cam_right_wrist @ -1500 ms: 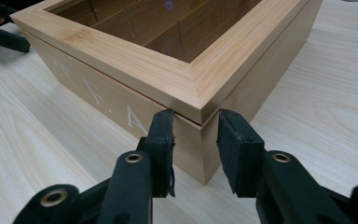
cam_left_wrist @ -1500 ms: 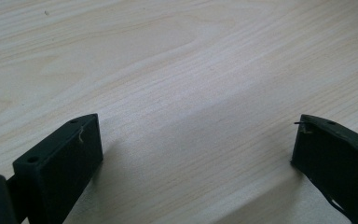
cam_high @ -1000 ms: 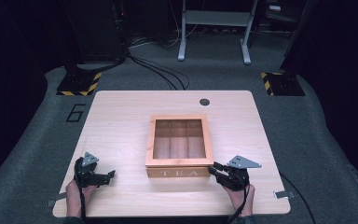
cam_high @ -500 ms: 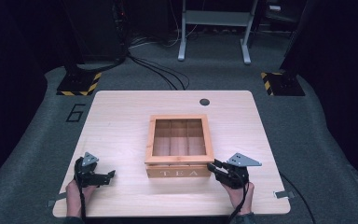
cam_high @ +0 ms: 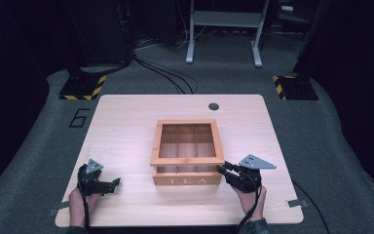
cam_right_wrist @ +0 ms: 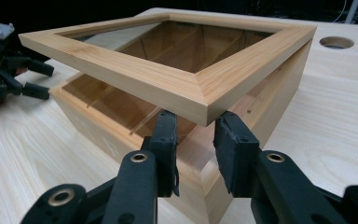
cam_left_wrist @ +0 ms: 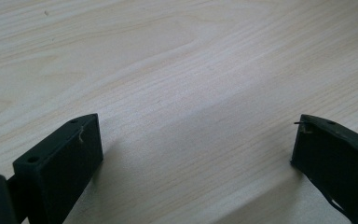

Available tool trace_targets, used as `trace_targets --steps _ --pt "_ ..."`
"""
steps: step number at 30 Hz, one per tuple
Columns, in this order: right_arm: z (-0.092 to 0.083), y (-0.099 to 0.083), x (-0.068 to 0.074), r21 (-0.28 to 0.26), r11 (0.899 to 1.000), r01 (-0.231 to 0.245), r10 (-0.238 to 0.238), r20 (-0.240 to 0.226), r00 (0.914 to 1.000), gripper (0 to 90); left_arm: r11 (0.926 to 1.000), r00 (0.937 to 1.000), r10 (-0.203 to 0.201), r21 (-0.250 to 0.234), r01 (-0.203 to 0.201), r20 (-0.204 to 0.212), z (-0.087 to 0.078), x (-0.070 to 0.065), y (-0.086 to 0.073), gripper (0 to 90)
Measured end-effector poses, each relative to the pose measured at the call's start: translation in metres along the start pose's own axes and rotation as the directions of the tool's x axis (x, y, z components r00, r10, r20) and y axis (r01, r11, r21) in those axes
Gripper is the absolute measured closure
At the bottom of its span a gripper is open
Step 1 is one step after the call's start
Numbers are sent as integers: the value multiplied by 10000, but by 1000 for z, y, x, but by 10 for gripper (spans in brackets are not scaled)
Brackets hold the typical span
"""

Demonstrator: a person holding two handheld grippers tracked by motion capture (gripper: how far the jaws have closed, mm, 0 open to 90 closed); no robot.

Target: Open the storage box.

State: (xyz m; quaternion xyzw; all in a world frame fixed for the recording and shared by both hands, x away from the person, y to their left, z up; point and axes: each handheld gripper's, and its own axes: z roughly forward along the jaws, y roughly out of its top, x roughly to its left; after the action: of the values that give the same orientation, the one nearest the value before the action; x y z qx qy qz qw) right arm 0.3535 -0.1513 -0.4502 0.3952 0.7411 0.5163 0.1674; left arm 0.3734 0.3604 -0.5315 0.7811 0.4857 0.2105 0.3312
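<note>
A wooden tea box point(cam_high: 187, 181) marked TEA stands in the middle of the table. Its framed, glazed lid point(cam_high: 187, 161) is hinged at the back and its front edge is lifted a little off the box point(cam_right_wrist: 121, 126). My right gripper point(cam_high: 221, 169) is at the box's front right corner. Its jaws point(cam_right_wrist: 196, 122) are shut, close together with nothing between them, wedged under the lid's corner point(cam_right_wrist: 205, 105). My left gripper point(cam_high: 113, 183) rests at the table's front left, well away from the box. It stands open point(cam_left_wrist: 196, 126) over bare wood.
The light wooden table point(cam_high: 126, 126) has a round cable hole point(cam_high: 214, 106) behind the box. Beyond the table are grey carpet, two hazard-striped bases point(cam_high: 83, 87) point(cam_high: 292, 85), cables and a metal stand point(cam_high: 224, 29). My left gripper point(cam_right_wrist: 32, 79) shows far left in the right gripper view.
My right gripper has edged slightly in toward the box's front right corner, and the lid's front edge sits a touch higher. The left gripper has not moved.
</note>
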Motion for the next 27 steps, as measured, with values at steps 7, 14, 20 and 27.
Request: trace_targets --steps 7,14,20,27 --pt "0 13 -1 25 10000 18 -18 76 10000 694 10000 10000 4 0 -4 5 0 0 0 15" --pt "0 28 -3 51 10000 -43 42 195 9998 697 10000 10000 6 -3 -6 11 0 0 0 15" --pt "0 39 -5 43 10000 -63 62 224 9997 698 10000 10000 6 1 -6 17 0 0 0 15" --pt "-1 54 -6 43 10000 -6 5 306 9995 698 10000 10000 25 9 -26 24 0 0 0 15"
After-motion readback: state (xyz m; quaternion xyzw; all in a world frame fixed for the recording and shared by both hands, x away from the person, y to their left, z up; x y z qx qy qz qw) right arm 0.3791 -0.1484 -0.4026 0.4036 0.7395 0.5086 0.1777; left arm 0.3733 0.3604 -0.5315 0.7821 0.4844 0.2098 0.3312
